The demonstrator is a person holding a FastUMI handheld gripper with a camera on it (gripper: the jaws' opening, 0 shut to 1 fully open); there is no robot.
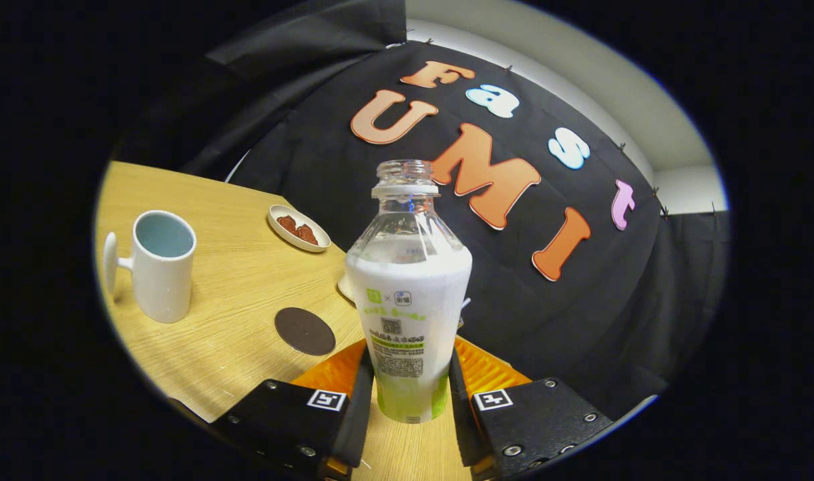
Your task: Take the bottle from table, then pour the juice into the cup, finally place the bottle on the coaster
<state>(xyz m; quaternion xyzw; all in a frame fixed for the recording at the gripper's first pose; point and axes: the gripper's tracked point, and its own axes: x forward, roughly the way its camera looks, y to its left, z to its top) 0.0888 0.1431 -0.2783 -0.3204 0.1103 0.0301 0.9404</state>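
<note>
A clear uncapped bottle (407,294) with a white and green label stands upright between my fingers. My gripper (410,394) is shut on its lower body, both pads pressing its sides. The bottle's base hangs just above the wooden table (233,294). A white mug-shaped cup (158,266) with its handle turned away from the bottle stands to the left, beyond the fingers. A dark round coaster (304,331) lies flat on the table between the cup and the bottle, close to my left finger.
A small oval dish (298,228) with brown pieces sits farther back near the table's far edge. A pale object (346,287) peeks out behind the bottle. The table ends at the black cloth wall just behind.
</note>
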